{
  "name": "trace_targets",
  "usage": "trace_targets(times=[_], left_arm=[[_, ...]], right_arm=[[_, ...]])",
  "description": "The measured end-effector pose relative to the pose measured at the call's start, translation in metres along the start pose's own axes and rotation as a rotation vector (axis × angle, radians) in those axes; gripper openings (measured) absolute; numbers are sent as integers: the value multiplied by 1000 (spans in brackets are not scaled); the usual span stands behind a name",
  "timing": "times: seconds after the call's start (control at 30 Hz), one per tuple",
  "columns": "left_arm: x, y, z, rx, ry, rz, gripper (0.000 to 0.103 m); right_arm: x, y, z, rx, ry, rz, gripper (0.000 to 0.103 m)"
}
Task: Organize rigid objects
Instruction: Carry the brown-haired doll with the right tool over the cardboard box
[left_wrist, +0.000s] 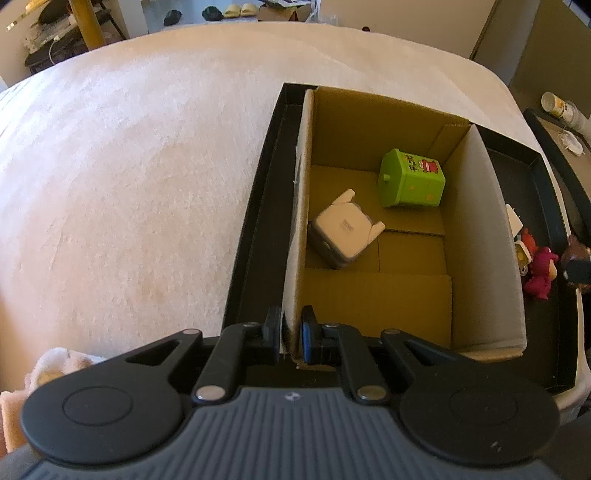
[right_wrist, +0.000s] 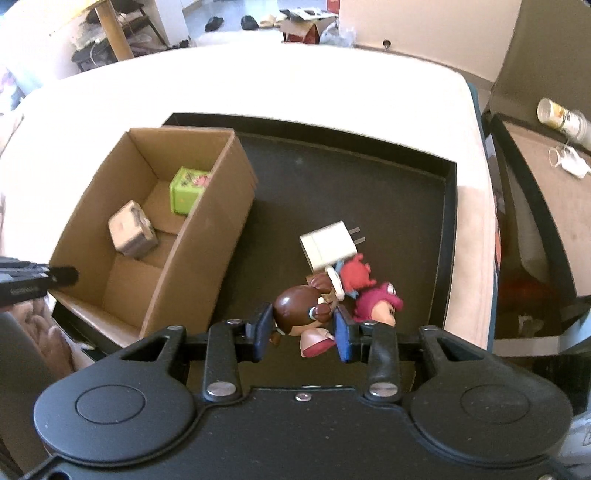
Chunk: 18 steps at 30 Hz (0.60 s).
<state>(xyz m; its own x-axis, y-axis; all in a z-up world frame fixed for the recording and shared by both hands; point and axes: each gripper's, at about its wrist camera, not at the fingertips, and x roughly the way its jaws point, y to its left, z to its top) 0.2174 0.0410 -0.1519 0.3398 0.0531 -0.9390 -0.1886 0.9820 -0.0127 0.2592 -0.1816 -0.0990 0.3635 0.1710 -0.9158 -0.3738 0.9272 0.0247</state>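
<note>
The black tray (right_wrist: 369, 158) lies ahead of the right hand-held gripper (right_wrist: 303, 333), and the cardboard box (right_wrist: 207, 236) stands in it to that gripper's left, its near wall clenched by the left hand-held gripper (left_wrist: 291, 332). Inside the box are a green cube (left_wrist: 413, 181) and a white-topped block (left_wrist: 341, 236). The doll (right_wrist: 301, 317) is gripped across its brown head by the right gripper above the tray — light, stiff and glossy by the look of it, so likely to slip or pivot; the charger (right_wrist: 328, 247) and pink toy (right_wrist: 376, 302) beyond look equally rigid.

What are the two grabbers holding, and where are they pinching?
The right gripper pinches the brown-haired doll by the sides of its head. The left gripper clamps the near wall of the cardboard box at its top edge.
</note>
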Motion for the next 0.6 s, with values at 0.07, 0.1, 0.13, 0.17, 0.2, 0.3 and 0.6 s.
trace_targets(times=[0.07,0.1,0.13,0.17,0.2,0.3,0.6], left_arm=[[2,-1,1,0,7,0,10],[4,-1,1,0,9,2,10],[4,-2,1,2,10,4,10],[5,-2,0,4,10,7,10],[6,-3,1,7,11,11,10],[7,-5,0,18,11,24,10],[6,-11,-2,45,3,40,10]], right_arm=[[-4,2,4,-4,-11,7,35],[-6,4,6,-6,-14,14,35],[-8,6,8,-12,-17,22,35],[-9,8,10,-18,-21,26,35],[-11,11,13,-26,-26,28,35],[-14,17,21,-42,-40,39,35],[-9,46,43,-110,-44,64,35]])
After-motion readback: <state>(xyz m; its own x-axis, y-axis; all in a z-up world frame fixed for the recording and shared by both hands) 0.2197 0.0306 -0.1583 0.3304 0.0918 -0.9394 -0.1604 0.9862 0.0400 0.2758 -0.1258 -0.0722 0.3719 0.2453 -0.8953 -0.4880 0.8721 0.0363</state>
